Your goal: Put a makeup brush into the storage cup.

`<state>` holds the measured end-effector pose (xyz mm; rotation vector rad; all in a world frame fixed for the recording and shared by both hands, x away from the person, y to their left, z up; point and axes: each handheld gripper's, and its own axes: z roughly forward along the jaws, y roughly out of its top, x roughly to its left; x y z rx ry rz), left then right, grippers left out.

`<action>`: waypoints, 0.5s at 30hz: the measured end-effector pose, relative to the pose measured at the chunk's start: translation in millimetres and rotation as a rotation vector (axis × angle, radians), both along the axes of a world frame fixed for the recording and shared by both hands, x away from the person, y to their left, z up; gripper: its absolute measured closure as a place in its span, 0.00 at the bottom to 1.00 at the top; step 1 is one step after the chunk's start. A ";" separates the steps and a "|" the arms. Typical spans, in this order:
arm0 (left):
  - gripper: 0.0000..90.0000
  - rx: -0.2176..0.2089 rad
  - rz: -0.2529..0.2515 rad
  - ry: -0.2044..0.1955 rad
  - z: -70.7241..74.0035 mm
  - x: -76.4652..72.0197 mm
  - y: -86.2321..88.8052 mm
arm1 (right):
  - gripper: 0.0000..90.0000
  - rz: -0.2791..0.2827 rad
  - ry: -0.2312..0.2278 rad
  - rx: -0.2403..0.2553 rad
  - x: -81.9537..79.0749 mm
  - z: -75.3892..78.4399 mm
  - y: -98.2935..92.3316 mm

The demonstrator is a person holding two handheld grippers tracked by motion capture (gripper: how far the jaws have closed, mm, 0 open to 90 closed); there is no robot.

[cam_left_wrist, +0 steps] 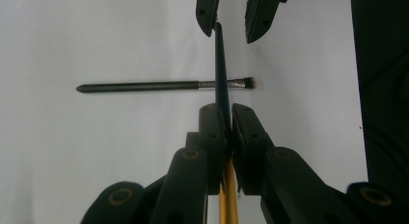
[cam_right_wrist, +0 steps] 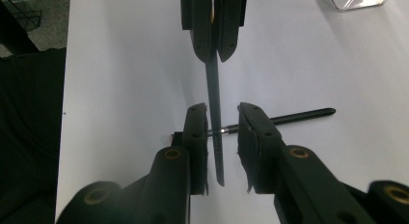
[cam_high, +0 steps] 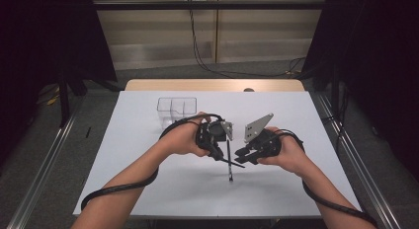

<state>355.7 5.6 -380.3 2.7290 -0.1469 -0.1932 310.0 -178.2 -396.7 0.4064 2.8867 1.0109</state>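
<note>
My left gripper (cam_left_wrist: 227,110) is shut on a thin brush, clamped where its gold part (cam_left_wrist: 227,195) meets the dark blue handle (cam_left_wrist: 221,64). The handle sticks out forward between the jaws of my right gripper (cam_right_wrist: 222,110), which stand open around its tip; the handle (cam_right_wrist: 213,89) lies close against one pad, with a clear gap to the other. In the high view both grippers meet nose to nose above the middle of the white sheet, left gripper (cam_high: 219,151) and right gripper (cam_high: 242,155). A second black makeup brush (cam_left_wrist: 144,85) lies flat on the sheet beneath them.
A clear plastic container (cam_high: 177,110) with compartments stands behind the left hand, toward the back of the white sheet (cam_high: 148,179). The lying brush (cam_high: 230,170) points toward the front edge. Dark floor and metal rails flank the table.
</note>
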 end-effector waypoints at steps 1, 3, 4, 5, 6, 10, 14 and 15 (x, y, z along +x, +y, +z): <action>0.93 -0.007 -0.003 -0.003 1.1 0.2 -0.4 | 0.81 0.002 0.004 0.003 0.2 -1.0 0.2; 0.93 -0.011 0.000 -0.002 3.0 0.9 -0.7 | 0.80 0.003 0.010 0.000 0.0 -3.1 0.8; 0.93 -0.016 -0.003 -0.002 3.3 1.0 -0.9 | 0.79 0.003 0.019 0.004 -0.5 -4.3 1.3; 0.93 -0.023 0.010 -0.006 3.2 0.2 -1.1 | 0.78 0.005 0.027 0.006 -1.0 -5.2 1.8; 0.93 -0.022 0.008 -0.002 3.7 0.3 -1.4 | 0.77 0.008 0.026 0.003 -1.2 -5.9 2.3; 0.93 -0.036 0.000 -0.005 5.9 -0.8 -2.2 | 0.75 0.008 0.026 -0.009 -1.9 -8.9 4.9; 0.93 -0.050 0.000 0.004 6.8 -1.3 -1.7 | 0.76 0.003 0.026 -0.029 -1.6 -11.0 6.1; 0.93 -0.055 -0.009 0.000 7.4 -1.5 -1.6 | 0.76 0.003 0.027 -0.028 -1.6 -11.6 6.4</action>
